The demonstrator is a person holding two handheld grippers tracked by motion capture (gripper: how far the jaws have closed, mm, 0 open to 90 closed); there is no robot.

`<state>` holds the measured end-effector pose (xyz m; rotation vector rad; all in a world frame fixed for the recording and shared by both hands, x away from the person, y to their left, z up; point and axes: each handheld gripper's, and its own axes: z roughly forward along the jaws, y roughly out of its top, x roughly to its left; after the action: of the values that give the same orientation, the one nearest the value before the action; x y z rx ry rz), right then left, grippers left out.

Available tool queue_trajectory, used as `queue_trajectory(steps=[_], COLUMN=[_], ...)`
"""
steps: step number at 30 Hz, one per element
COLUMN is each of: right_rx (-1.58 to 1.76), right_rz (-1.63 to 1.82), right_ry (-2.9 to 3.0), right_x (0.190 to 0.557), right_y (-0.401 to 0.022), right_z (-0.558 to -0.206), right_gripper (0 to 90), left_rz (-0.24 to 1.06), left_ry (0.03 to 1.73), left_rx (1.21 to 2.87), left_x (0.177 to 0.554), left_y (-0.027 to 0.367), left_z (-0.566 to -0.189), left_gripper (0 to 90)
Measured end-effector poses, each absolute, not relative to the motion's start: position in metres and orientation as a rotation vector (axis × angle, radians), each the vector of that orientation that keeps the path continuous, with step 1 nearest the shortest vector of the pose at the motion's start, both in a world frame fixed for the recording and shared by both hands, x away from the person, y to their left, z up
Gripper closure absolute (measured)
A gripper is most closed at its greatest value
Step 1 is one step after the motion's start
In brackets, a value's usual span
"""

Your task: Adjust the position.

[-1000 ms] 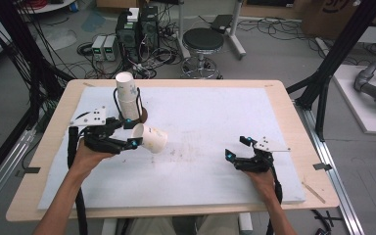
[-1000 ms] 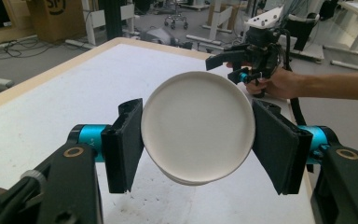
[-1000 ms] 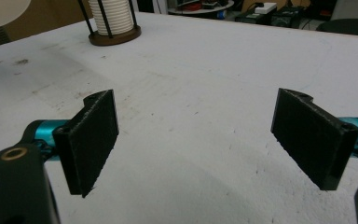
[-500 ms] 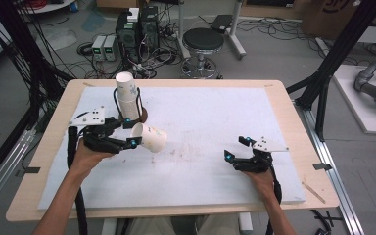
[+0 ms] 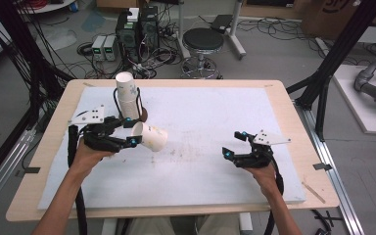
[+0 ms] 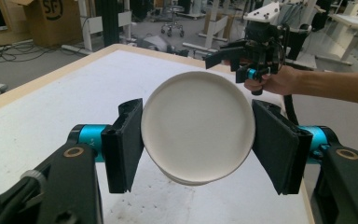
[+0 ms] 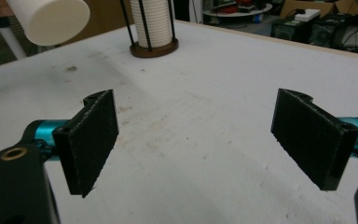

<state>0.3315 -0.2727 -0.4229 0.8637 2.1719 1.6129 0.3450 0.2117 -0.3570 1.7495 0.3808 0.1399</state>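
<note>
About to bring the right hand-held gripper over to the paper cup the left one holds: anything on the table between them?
Nothing visible: bare white table lies between the right hand-held gripper and the paper cup. The cup stack stands behind, off that line.

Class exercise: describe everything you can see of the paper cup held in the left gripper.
The cup is white paper, tapered, with a faint printed pattern on its wall. It lies on its side in the air above the white table cover, clamped across its body by the left gripper. In the high view its open mouth faces the gripper and its base points toward the table's middle. The left gripper view shows its rolled rim and plain white inside. It looks undented. Only the two pads touch it.
</note>
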Motion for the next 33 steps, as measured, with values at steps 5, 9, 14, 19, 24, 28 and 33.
queue_trajectory(steps=[5,9,14,19,24,28,33], right_rx=[0.813,0.741,0.654,0.572,0.507,0.435,0.385], right_rz=[1.646,1.678,1.703,1.729,1.758,1.791,1.823], right_ry=[2.235,2.279,2.336,2.368,2.378,2.402,2.414], right_x=[0.336,0.337,0.339,0.342,0.345,0.346,0.348], right_y=[-0.272,-0.267,-0.258,-0.25,-0.245,-0.236,-0.227], right_z=[-0.408,-0.399,-0.388,-0.373,-0.364,-0.354,-0.349], right_gripper=[15.1,15.0,15.0,15.0,15.1,15.0,15.0], left_rz=[0.12,0.106,0.084,0.069,0.057,0.042,0.025], left_ry=[0.369,0.363,0.344,0.326,0.309,0.293,0.285], left_rx=[1.744,1.74,1.725,1.718,1.721,1.724,1.709], left_x=[0.347,0.348,0.35,0.352,0.353,0.352,0.352], left_y=[0.209,0.205,0.199,0.191,0.183,0.178,0.173], left_z=[-0.357,-0.356,-0.354,-0.35,-0.348,-0.347,-0.346], left_gripper=[36.9,36.8,36.8,36.8,36.8,36.9,36.9])
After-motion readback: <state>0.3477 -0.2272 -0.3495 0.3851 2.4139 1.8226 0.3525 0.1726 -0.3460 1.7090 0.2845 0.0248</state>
